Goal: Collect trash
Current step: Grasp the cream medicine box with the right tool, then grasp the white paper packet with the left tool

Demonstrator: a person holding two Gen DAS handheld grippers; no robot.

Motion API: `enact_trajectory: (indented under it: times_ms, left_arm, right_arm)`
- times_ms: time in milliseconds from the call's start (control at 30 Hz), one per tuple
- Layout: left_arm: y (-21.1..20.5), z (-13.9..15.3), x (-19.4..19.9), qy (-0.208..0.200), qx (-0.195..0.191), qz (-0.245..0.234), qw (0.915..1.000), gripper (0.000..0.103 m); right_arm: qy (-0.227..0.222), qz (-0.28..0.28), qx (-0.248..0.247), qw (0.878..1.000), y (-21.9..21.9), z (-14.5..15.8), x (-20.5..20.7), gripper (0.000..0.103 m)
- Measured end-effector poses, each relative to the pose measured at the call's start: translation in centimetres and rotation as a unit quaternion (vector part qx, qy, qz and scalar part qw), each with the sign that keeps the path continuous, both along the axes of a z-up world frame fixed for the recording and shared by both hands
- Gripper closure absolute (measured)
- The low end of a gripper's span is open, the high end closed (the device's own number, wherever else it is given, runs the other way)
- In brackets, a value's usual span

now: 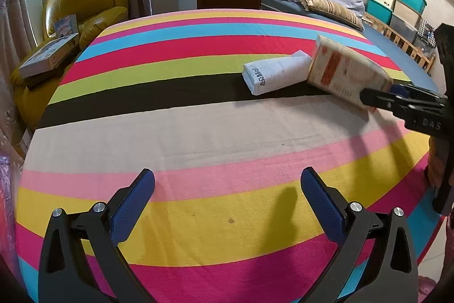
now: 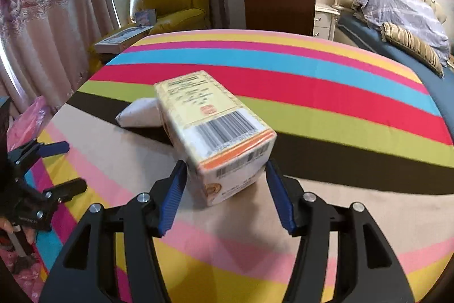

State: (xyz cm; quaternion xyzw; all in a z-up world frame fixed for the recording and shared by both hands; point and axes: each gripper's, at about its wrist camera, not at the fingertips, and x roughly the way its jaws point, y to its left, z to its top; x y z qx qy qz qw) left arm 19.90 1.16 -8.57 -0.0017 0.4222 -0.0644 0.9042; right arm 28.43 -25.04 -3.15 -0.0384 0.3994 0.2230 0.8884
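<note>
So the right gripper [image 2: 225, 175] is clamping a carton [image 2: 215, 129] by its near end, blue pads [image 2: 173, 198] pressing on both sides. The carton is sticking out ahead of the jaws, tilted and lifted a bit off the striped cloth [image 2: 326, 93], barcode side facing up. It's looking a little blurry in both views. Just past its far end, on the left, a white packet [image 2: 140, 114] is lying flat on the cloth's black stripe, and whether the two are touching I can't tell.

The left gripper [image 1: 227, 198] is hanging wide apart with nothing between its pads, hovering over the pink and yellow stripes, well apart from the carton, which is sitting up ahead and off to its right. A yellow armchair [image 1: 85, 4] is sitting beyond the cloth's far left corner.
</note>
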Motion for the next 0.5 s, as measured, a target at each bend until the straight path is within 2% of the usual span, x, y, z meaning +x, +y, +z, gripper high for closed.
enact_trajectory:
  times_ms: [33,67,267,400,500]
  left_arm:
    - [0.0,0.0,0.0,0.000,0.001,0.000,1.0000,0.007]
    - [0.0,0.0,0.0,0.000,0.001,0.002,1.0000,0.007]
    - [0.0,0.0,0.0,0.003,0.003,0.002,1.0000,0.007]
    - [-0.2,0.0,0.3,0.010,0.011,0.000,0.9999,0.007]
    - [-0.7,0.0,0.9,0.020,0.026,-0.007,0.9995,0.007]
  right_arm:
    - [-0.001,0.005,0.001,1.000,0.1,0.0,-0.1,0.033]
    - [-0.004,0.007,0.000,1.000,0.2,0.1,-0.2,0.030]
    - [-0.010,0.006,-0.016,1.000,1.5,0.2,1.4,0.029]
    - [-0.012,0.023,-0.016,1.000,2.0,0.4,1.4,0.038]
    - [-0.040,0.018,-0.006,0.999,1.5,1.2,0.6,0.044]
